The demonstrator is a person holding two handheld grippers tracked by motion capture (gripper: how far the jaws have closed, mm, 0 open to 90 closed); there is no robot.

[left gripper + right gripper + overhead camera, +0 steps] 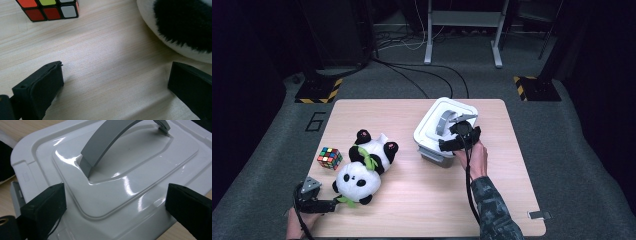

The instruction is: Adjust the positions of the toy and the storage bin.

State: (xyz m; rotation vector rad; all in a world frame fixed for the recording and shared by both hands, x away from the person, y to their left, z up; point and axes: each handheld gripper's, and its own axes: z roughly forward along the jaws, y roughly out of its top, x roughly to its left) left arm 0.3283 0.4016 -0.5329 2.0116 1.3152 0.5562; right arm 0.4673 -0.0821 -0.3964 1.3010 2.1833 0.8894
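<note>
Right gripper (460, 135) hovered over the box (432, 131), jaws spread wide and gripping nothing. Lid (120, 177) lay between and ahead of them, its grey handle (112, 140) arched up just beyond the tips; I judged this a line-up for taking the handle. Left gripper (328, 204) rested low on the counter (105, 65), jaws also spread, bare wood between them. Panda (182, 27) lay just past the right jaw, cube (50, 10) ahead of the left one.

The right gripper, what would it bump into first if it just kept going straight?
Most likely the white lid of the box. The right gripper points down at it with open jaws, the grey handle just beyond. How close is hard to tell.
</note>
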